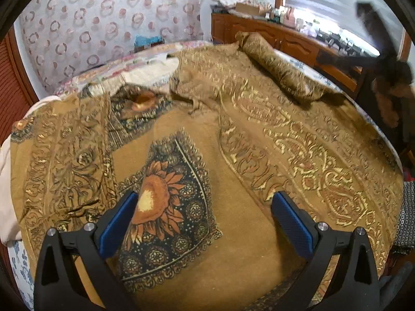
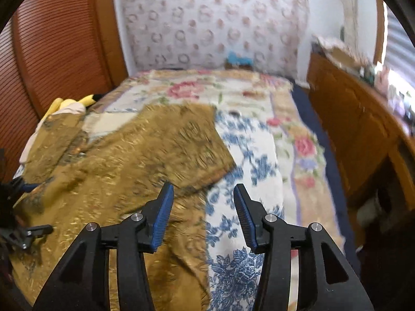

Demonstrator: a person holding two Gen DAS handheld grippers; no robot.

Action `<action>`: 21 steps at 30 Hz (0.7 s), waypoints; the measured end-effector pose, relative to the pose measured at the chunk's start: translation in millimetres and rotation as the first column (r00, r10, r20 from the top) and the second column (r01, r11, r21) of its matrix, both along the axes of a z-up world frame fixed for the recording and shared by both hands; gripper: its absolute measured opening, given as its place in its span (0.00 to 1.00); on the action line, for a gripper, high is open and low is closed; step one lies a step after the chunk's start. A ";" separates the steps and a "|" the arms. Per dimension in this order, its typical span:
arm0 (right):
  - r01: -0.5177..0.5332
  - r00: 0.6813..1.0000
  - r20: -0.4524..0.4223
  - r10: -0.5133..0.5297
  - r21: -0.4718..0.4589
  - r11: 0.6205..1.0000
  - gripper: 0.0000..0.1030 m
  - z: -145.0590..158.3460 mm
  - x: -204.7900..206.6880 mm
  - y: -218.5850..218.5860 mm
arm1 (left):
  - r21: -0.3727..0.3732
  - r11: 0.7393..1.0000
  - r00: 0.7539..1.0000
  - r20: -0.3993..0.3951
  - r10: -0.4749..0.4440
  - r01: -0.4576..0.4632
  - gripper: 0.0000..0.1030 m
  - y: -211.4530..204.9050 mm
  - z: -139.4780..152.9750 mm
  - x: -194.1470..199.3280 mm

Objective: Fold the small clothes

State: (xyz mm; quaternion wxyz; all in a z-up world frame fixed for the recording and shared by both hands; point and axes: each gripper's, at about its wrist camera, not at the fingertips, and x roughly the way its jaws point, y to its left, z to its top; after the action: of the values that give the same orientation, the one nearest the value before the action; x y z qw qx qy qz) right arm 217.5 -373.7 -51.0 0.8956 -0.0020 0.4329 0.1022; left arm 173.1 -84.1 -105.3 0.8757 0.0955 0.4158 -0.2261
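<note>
My left gripper [image 1: 205, 212] hangs over the bed with its blue-padded fingers [image 1: 118, 220] spread wide and nothing between them. Below it lies the brown patterned cloth [image 1: 233, 233], spread across most of the bed, and a sunflower motif [image 1: 158, 202] on the cloth sits right under the gap between my fingers. Toward the far edge of the bed the cloth bunches into a rumpled heap [image 1: 199, 83], and a rolled bolster [image 1: 277, 67] in the same brown pattern lies along the far right edge. My right gripper [image 2: 203, 215] is also spread, though less widely, and holds nothing; it hovers above the line where the brown cloth's [image 2: 145, 150] edge meets the blue-flowered sheet [image 2: 241, 160]. From this side one corner of the cloth lies turned out over that sheet, and past it a rose-printed bedcover [image 2: 298, 134] runs to the far edge of the bed. A yellow soft toy [image 2: 70, 102] rests at the far left corner, against the reddish slatted door [image 2: 59, 41]. A wooden cabinet [image 2: 358, 129] stands along the bed's right side.
</note>
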 end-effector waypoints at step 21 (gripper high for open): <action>-0.008 0.999 0.051 0.001 0.147 0.989 0.10 -0.3 43.7 34.1 | -0.215 0.974 0.983 0.148 0.109 -0.076 1.00 49.0 57.4 -36.5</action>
State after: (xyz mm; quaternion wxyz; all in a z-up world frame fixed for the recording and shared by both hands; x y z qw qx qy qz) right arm 261.3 -339.6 -51.3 0.9038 0.0604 0.4013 0.1357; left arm 136.6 -35.1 -47.9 0.9208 0.0013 0.3228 -0.2189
